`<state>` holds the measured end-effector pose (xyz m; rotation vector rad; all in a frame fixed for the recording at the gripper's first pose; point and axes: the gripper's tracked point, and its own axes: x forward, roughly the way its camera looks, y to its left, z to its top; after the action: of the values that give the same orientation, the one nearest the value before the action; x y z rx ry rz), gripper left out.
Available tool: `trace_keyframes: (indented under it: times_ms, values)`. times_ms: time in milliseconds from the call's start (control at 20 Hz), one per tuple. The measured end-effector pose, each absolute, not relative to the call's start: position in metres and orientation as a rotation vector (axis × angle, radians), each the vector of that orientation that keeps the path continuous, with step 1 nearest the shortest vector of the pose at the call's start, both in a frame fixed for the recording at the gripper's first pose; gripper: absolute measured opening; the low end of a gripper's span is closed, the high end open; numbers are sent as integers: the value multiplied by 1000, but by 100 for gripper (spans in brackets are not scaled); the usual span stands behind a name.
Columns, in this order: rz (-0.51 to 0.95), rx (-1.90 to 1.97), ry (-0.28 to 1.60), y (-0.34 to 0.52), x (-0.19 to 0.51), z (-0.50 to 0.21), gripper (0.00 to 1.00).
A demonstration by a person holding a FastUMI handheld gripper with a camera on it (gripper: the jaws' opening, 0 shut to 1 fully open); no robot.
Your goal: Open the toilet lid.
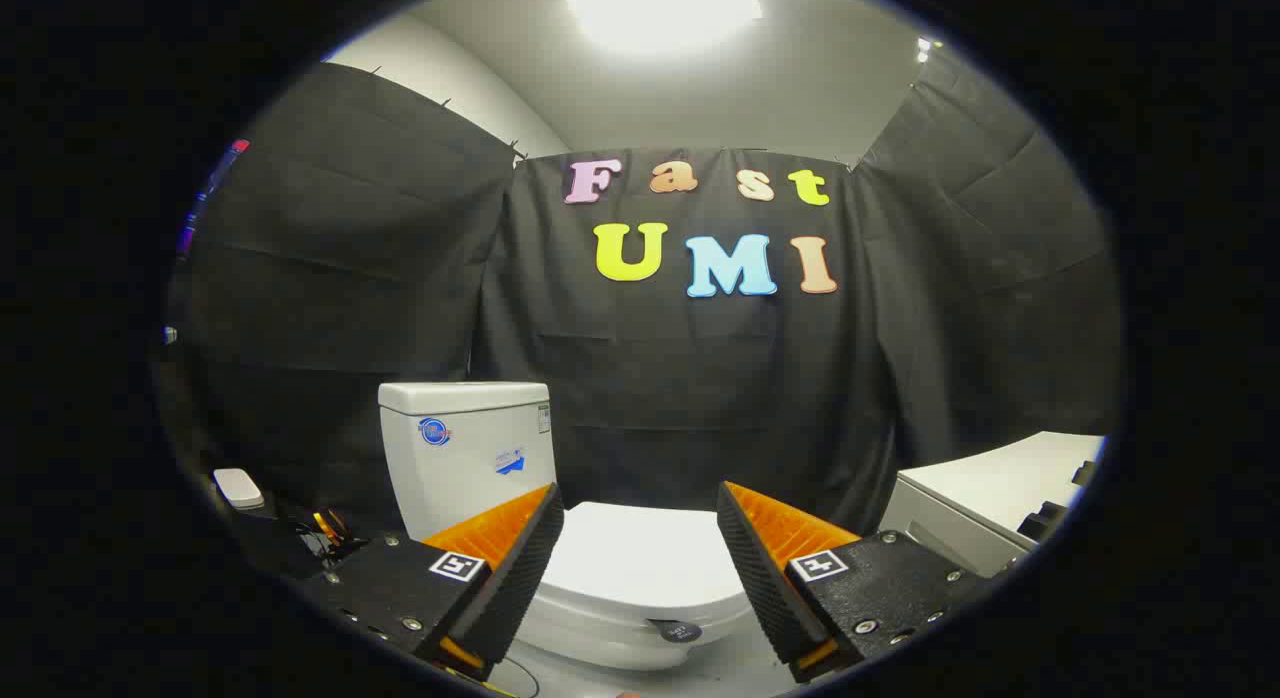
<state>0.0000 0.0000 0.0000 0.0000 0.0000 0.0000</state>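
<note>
The gripper (pixel 640 558) stands wide open with clear air between its fingers above the closed toilet lid (pixel 645 558); the cistern (pixel 465 448) blocks behind-left, a white cabinet (pixel 990 498) right

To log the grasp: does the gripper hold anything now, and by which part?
Nothing is held. The gripper has its fingers open, with the closed toilet lid ahead, untouched.

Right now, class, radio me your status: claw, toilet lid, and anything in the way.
Claw open, holding nothing. Toilet lid down, closed, seen between and just beyond the fingers; tank behind it. Nothing between claw and lid.
</note>
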Motion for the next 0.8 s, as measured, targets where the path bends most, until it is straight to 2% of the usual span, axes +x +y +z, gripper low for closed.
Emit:
trace_keyframes:
  times_ms: [800]
  values:
    - [-2, 2, -2, -1, -5, 1, 95]
